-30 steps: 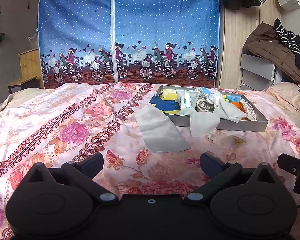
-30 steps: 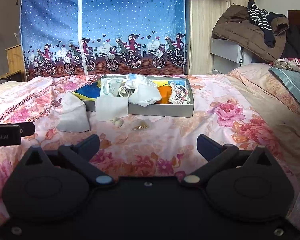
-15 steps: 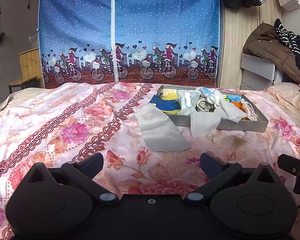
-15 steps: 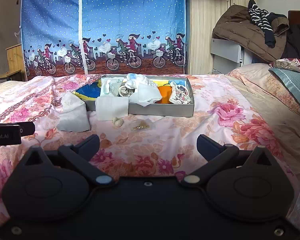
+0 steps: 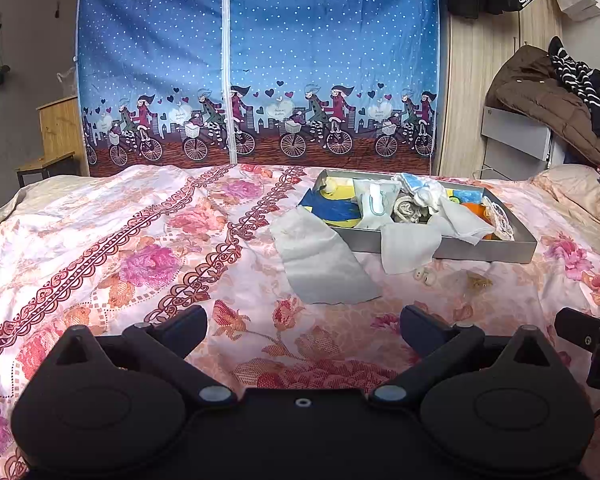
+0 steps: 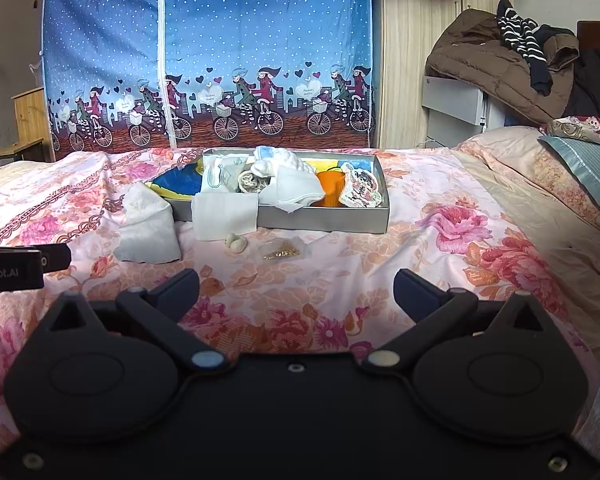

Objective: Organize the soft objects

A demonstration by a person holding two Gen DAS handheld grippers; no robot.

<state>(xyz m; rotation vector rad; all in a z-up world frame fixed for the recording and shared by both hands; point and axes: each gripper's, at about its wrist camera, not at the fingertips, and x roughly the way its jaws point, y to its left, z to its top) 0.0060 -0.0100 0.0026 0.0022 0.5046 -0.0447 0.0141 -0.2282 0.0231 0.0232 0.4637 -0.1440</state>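
Cloth (image 5: 324, 264): flat on bedspread (image 5: 148, 240), just left of tray (image 5: 488, 249), corner against its left end.
Left gripper (image 5: 303, 320): jaws apart, empty; cloth straight ahead, nearer arm.
Right gripper (image 6: 296, 286): jaws apart, empty; cloth ahead-left.
Long axis: runs away from grippers, toward tray.
Second cloth (image 5: 409, 245): draped over tray's front wall.

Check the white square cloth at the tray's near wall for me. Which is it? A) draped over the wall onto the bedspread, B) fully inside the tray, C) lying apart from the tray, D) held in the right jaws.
A: the white square cloth hangs over the grey tray wall onto the bedspread.
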